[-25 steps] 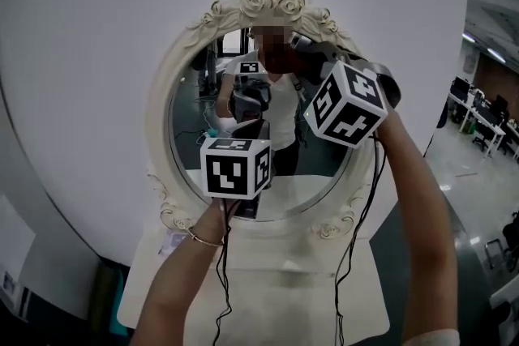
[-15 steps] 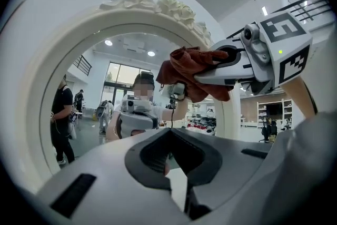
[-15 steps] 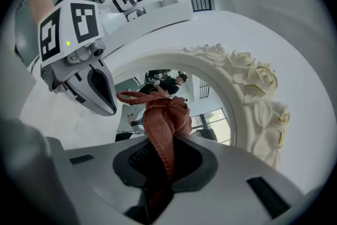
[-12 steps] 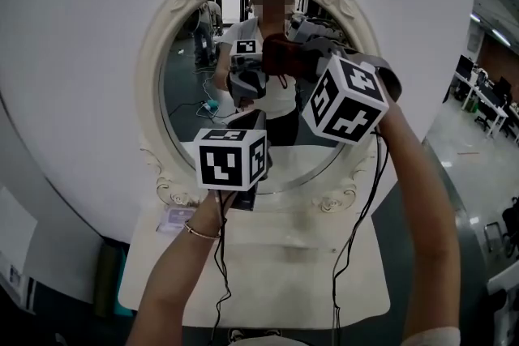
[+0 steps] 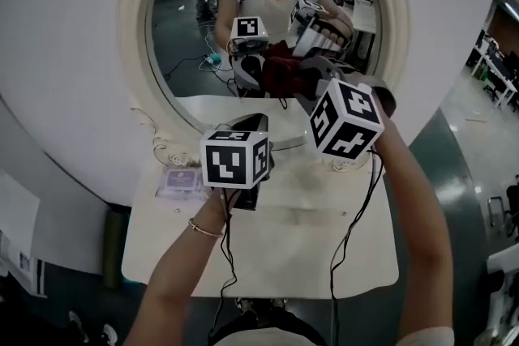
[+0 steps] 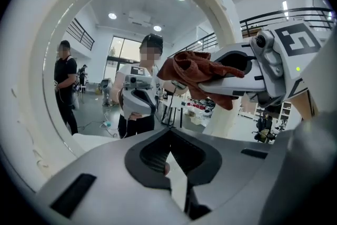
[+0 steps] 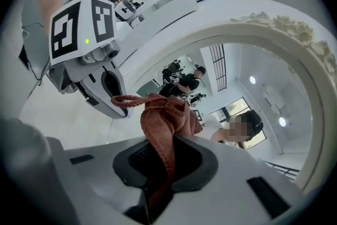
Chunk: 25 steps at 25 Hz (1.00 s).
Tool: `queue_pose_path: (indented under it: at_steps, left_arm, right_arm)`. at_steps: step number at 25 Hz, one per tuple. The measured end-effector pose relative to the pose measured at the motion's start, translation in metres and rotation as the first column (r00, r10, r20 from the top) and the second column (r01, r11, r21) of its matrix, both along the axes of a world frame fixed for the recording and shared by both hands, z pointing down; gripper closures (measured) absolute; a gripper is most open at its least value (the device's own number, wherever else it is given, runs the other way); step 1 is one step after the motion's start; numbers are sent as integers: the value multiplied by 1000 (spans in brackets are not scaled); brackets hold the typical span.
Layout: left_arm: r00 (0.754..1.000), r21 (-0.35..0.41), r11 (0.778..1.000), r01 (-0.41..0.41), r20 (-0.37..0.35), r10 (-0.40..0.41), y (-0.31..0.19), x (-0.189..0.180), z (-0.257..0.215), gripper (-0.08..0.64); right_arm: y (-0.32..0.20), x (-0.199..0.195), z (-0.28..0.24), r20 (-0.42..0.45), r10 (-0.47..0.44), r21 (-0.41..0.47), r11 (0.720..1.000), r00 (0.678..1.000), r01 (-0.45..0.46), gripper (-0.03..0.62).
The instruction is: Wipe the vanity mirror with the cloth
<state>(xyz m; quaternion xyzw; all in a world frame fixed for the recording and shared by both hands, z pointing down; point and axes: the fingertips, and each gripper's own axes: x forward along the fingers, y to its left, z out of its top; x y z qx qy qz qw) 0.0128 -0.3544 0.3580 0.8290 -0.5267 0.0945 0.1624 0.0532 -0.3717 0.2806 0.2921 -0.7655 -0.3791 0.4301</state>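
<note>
The oval vanity mirror (image 5: 190, 36) in its ornate white frame (image 5: 132, 28) stands on a white table. My right gripper (image 5: 306, 82) is shut on a dark red cloth (image 5: 280, 70), which is held up against the lower middle of the glass. In the right gripper view the cloth (image 7: 163, 124) bunches out of the right gripper (image 7: 158, 166). My left gripper (image 5: 250, 124) hovers just left of it near the mirror's lower rim, shut with nothing in it. The left gripper view shows the left gripper (image 6: 169, 158), the cloth (image 6: 197, 68) and the frame (image 6: 39, 34).
The white table (image 5: 268, 255) carries a small flat packet (image 5: 180, 181) by the mirror's foot. A curved white wall (image 5: 57, 93) rises behind the mirror. Office desks (image 5: 495, 65) stand far right. A bystander in black (image 6: 64, 79) is reflected in the glass.
The mirror has slid up and grown larger in the head view. Against the glass, the right gripper with the cloth has come down from the upper right to the lower middle.
</note>
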Motion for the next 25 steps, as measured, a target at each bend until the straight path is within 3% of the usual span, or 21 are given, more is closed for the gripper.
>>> queue_pose_path:
  at_steps: [5,10,14,20,25]
  left_arm:
    - [1000,-95,995,-5,1,5,1,-1,65,557]
    - [1000,-182,983,1,-7,-2,6,-8,123,557]
    - [1000,-224,975,11,4,-11,11,-16,151,557]
    - [999,-215,976,31,-2,-32,7,-29,141,557]
    - [999,-85,996,8,-33,-11,-8,-15,55,557]
  right_arm:
    - [-3,-4,83,-17,-12,-113,994,1000,10,529]
    - [-1,-13,180,-113,-26,-220,976,993,1,529]
    - [0,-16,222,-133,-30,-263,965,991,-6,529]
    - [2,-17,194,-84,-30,-250,968,996,8,529]
    - [10,-11,80,-13,-41,-121,992,999,39,529]
